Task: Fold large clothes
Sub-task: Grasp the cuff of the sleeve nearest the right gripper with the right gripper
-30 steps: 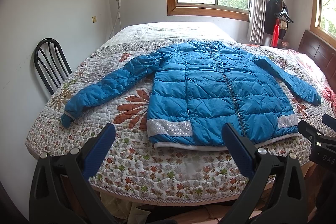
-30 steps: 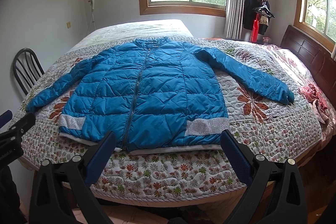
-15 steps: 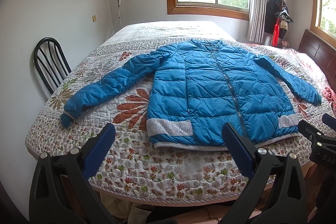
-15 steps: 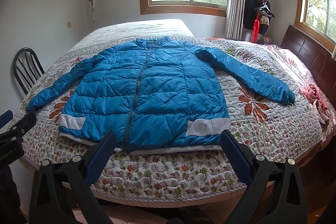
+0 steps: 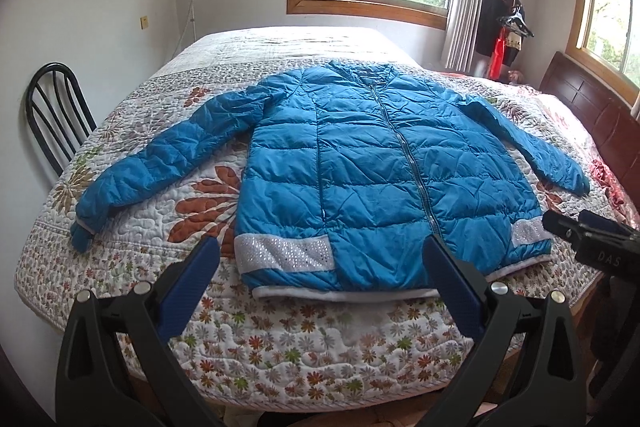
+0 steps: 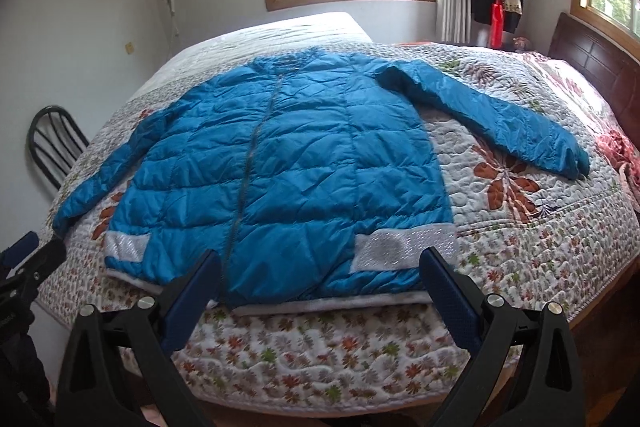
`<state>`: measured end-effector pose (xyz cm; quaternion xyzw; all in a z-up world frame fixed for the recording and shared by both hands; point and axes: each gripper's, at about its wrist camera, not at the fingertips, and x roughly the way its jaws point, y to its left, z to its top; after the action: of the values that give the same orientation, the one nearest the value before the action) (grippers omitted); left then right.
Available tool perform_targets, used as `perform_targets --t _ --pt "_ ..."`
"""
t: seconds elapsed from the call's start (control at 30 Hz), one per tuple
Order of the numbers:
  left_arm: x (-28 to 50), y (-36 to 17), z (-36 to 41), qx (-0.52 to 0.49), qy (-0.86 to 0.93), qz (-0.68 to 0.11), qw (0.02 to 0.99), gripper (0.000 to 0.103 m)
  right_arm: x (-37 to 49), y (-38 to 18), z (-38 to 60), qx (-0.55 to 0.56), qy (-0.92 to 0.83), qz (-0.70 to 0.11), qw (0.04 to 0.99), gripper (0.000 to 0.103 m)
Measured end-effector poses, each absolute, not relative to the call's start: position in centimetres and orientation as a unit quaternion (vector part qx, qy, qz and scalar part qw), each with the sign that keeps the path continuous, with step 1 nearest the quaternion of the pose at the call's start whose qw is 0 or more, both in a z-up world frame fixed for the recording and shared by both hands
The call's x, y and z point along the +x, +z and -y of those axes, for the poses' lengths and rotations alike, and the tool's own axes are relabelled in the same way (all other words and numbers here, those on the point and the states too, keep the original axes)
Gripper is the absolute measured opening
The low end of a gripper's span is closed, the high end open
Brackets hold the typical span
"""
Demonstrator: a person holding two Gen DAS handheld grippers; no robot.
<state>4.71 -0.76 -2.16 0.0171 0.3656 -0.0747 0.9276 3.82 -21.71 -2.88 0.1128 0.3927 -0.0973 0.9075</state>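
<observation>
Left wrist view: the left gripper [image 5: 322, 269] hangs over the near edge of the bed, its 2 blue-padded fingers spread wide and holding nothing. A blue quilted jacket [image 5: 384, 171] lies flat, zipped, on the floral quilt [image 5: 304, 343], both sleeves spread outward. A black chair [image 5: 52, 119] stands at the bed's left.

Right wrist view: the right gripper [image 6: 320, 271] is likewise spread and empty, just short of the jacket's [image 6: 288, 163] white hem [image 6: 332, 303]

The jacket [image 5: 384, 179] is shiny quilted cloth — probably nylon — on a matt stitched cotton-like quilt [image 5: 320, 347].
</observation>
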Motion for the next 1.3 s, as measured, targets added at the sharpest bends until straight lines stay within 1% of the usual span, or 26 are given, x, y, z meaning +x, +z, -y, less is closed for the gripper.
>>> perform_targets --t 0.17,0.27,0.37,0.43,0.5,0.53,0.77,0.9,1.0,1.1,1.17,1.3 --pt "10.9 -1.9 2.3 0.012 -0.077 -0.372 0.925 0.1 7.4 -2.4 29.8 0.145 -0.161 -0.377 0.901 0.099" --pt "15.5 -1.5 3.7 0.004 -0.077 -0.376 0.923 0.1 10.0 -2.5 35.7 0.168 -0.202 -0.379 0.887 0.099" --pt "20.4 -1.5 5.7 0.011 -0.066 -0.381 0.922 0.1 11.9 -2.9 42.0 0.17 -0.269 -0.376 0.87 0.099" --pt "23.7 -1.9 7.2 0.014 -0.059 -0.394 0.917 0.1 13.1 -3.5 46.3 0.172 -0.296 -0.388 0.856 0.099" --pt "27.1 -2.5 8.9 0.009 -0.059 -0.407 0.911 0.1 14.1 -4.5 50.8 0.195 -0.305 -0.405 0.84 0.098" --pt "28.9 -3.0 9.8 0.009 -0.056 -0.416 0.907 0.1 14.3 -5.0 52.5 0.209 -0.31 -0.409 0.833 0.095" --pt "39.3 -7.8 14.0 -0.018 -0.056 -0.472 0.88 0.1 15.1 -9.4 63.1 0.256 -0.329 -0.445 0.792 0.095" --pt "42.2 -11.2 14.0 -0.007 -0.033 -0.498 0.866 0.1 14.3 -11.3 67.4 0.289 -0.338 -0.449 0.775 0.095" --pt "43.4 -12.7 13.3 -0.02 -0.027 -0.509 0.86 0.1 14.2 -12.7 69.7 0.294 -0.341 -0.461 0.765 0.095" --pt "44.4 -12.7 13.7 -0.03 -0.023 -0.507 0.861 0.1 14.5 -12.9 70.2 0.306 -0.329 -0.45 0.772 0.097" --pt "44.5 -12.4 14.9 -0.021 -0.041 -0.5 0.865 0.1 15.5 -13.4 69.8 0.307 -0.32 -0.463 0.767 0.1" --pt "44.8 -13.4 16.2 -0.003 -0.045 -0.501 0.864 0.1 17.0 -14.4 69.0 0.264 -0.339 -0.492 0.757 0.098"
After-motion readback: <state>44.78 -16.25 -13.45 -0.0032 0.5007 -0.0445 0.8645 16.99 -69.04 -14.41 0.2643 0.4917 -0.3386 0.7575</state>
